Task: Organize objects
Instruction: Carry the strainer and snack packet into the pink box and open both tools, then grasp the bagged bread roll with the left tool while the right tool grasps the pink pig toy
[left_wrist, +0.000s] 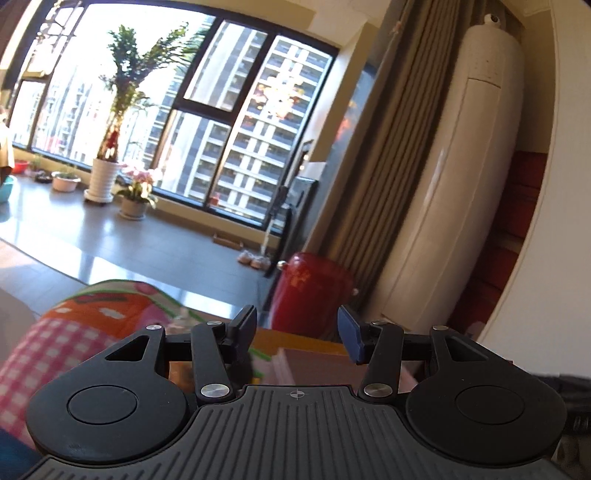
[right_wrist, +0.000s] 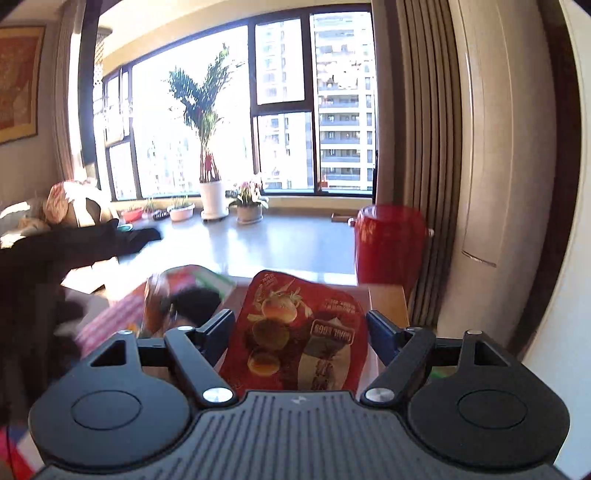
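Observation:
In the right wrist view, a red snack bag (right_wrist: 295, 332) printed with eggs and the words "quail eggs" stands between the fingers of my right gripper (right_wrist: 301, 328). Both pads touch its edges, and it stays sharp while the room behind it blurs. A wooden table edge (right_wrist: 388, 299) shows behind the bag. In the left wrist view, my left gripper (left_wrist: 297, 328) hangs over a wooden tabletop (left_wrist: 295, 338) with a clear gap between its fingers and nothing in them. A flat pinkish-brown box (left_wrist: 314, 365) lies under it. A pink checked and orange cloth bundle (left_wrist: 74, 332) lies to the left.
A red bucket (left_wrist: 314, 291) (right_wrist: 389, 243) stands on the floor past the table, beside grey curtains (left_wrist: 388, 166) and a tall white air conditioner (left_wrist: 469, 177). Potted plants (right_wrist: 212, 199) line the window. Left of the bag is a blurred dark shape (right_wrist: 192, 302).

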